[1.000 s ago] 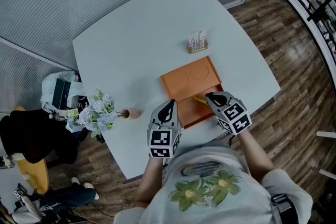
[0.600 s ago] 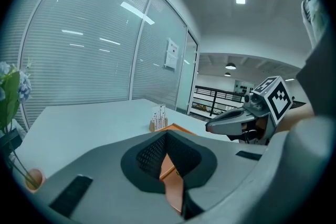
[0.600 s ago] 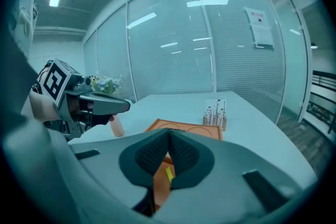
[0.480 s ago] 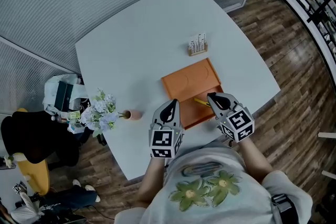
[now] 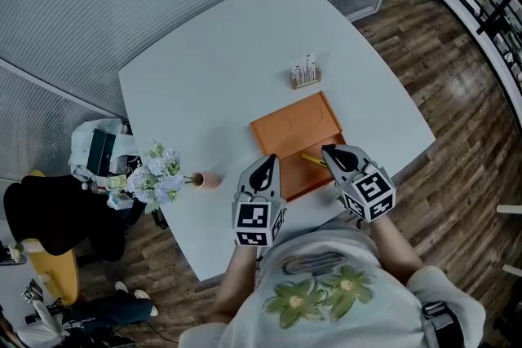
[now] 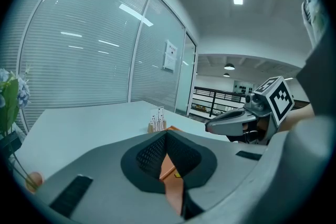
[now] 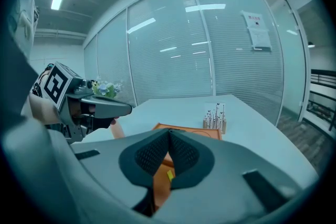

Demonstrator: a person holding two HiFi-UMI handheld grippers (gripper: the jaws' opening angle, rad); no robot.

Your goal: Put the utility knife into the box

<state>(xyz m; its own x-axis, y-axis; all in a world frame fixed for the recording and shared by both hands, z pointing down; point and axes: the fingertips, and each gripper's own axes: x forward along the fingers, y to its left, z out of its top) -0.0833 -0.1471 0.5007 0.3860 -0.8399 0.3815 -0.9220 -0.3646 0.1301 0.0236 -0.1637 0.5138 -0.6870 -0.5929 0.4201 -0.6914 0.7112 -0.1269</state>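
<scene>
The orange box (image 5: 287, 125) lies open on the white table, close to its near edge. A yellow utility knife (image 5: 311, 158) lies inside the box at its near right part, just in front of my right gripper (image 5: 327, 149). That gripper is shut and nothing sits between its pads. In the right gripper view a bit of the yellow knife (image 7: 169, 176) shows below the closed jaws. My left gripper (image 5: 265, 164) hovers at the box's near left corner, shut and empty too. In the left gripper view the right gripper (image 6: 211, 126) points across from the right.
A small wooden card holder (image 5: 307, 69) stands beyond the box. A pink vase (image 5: 208, 178) with pale flowers (image 5: 153, 174) lies near the table's left edge. The person's torso is against the near edge. A bag and a chair stand on the floor at the left.
The right gripper has drawn back a little toward the person, away from the knife. The knife stays in the box. The left gripper has hardly moved.
</scene>
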